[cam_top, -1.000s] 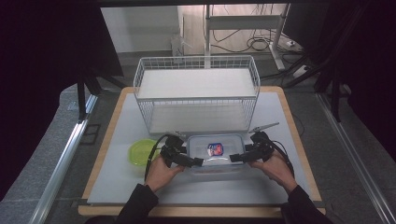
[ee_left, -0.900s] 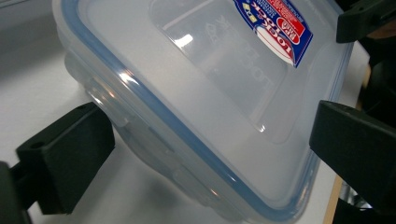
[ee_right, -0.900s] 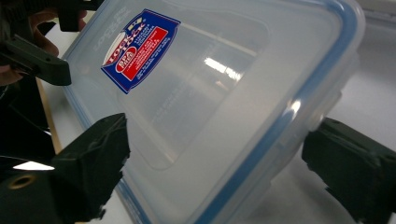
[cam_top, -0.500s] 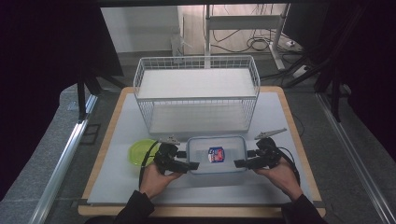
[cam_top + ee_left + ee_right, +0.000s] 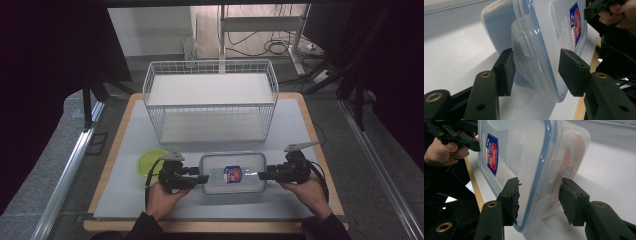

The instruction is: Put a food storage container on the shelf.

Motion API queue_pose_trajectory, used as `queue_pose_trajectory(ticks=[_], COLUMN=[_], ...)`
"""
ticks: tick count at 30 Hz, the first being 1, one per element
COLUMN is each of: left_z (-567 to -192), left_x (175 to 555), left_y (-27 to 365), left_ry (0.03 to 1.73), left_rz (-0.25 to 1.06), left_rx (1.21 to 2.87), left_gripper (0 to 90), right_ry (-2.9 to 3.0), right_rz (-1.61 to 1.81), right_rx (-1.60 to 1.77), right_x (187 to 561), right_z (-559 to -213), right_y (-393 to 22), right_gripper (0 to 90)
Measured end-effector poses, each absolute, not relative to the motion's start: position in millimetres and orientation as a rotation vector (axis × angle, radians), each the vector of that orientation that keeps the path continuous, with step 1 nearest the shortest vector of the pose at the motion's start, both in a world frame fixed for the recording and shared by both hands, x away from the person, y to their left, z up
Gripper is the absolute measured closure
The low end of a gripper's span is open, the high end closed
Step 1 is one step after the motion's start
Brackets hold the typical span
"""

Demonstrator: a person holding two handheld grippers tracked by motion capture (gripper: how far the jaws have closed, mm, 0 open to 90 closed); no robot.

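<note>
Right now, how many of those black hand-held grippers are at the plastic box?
2. The left gripper is at the left end of the lidded plastic container, and the right gripper is at its right end, each straddling a lid latch.

High view overhead facing forward, gripper views close — sharing container (image 5: 233,173)
</note>
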State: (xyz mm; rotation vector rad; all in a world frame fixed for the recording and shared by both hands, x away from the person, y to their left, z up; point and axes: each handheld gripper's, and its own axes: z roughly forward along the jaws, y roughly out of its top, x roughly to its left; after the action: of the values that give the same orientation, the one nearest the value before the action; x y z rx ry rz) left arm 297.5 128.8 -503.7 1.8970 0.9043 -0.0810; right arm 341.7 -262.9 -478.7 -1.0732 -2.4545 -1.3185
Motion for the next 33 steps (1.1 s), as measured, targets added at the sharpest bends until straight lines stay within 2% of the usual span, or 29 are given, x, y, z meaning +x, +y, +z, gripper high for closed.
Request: queue_pose_trajectory(ticks=[21,33], left_z=[-502,-475], left_x=[297,296], left_y=[133,139], left_ry=[0.984,0.949], left_rz=[-0.069,-0.011], left_rx=[1.796,1.793], left_gripper=[50.0,50.4], right_ry=[-2.410,-2.447], right_rz=[-1.457,-1.556], right_rx=[-1.217,-1.159], right_x=[323,324], right_z=[-477,-451], right_y=[-255,-250], right_gripper=[53.6,53.4])
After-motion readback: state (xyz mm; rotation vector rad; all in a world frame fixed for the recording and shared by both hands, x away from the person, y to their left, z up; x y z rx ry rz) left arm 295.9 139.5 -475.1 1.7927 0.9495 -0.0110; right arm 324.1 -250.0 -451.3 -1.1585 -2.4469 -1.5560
